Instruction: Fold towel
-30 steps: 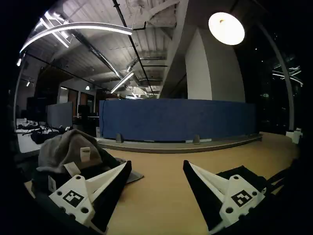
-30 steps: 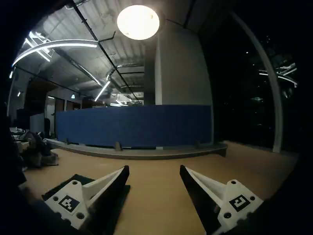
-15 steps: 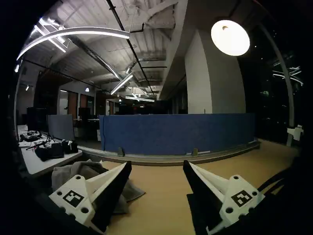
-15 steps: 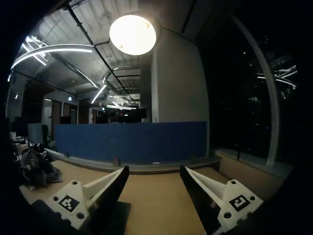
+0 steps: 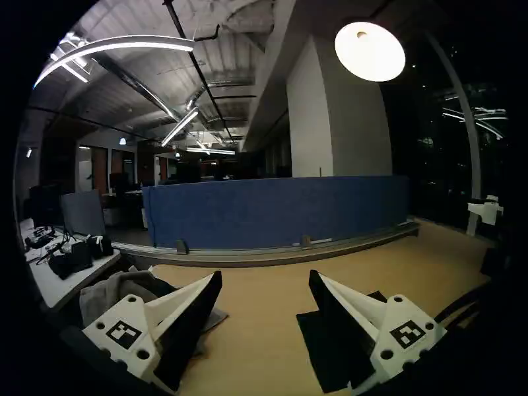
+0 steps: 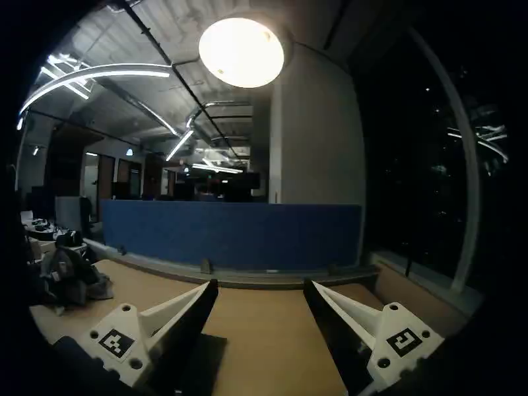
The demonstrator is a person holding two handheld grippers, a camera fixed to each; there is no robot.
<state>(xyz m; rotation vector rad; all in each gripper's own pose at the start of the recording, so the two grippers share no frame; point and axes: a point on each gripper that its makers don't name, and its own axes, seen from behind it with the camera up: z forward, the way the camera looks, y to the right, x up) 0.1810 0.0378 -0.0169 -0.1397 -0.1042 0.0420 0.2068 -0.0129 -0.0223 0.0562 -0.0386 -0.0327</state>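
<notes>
I'm running both sets of jaws spread, nothing between them: left gripper (image 5: 264, 273), right gripper (image 6: 260, 282). The grey towel (image 5: 119, 289) is sitting bunched at the left edge of the counter (image 5: 264, 317), partly behind one finger of the left gripper. I'm judging it light, soft, floppy, so I'm aiming for a corner or hem. It's heaped; I'm not making out a long axis or heading

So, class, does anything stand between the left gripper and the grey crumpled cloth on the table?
Nothing visible does. The grey crumpled cloth lies just past the open left gripper, beside one finger, with bare table around it. A dark flat cloth lies off to the other side.
</notes>
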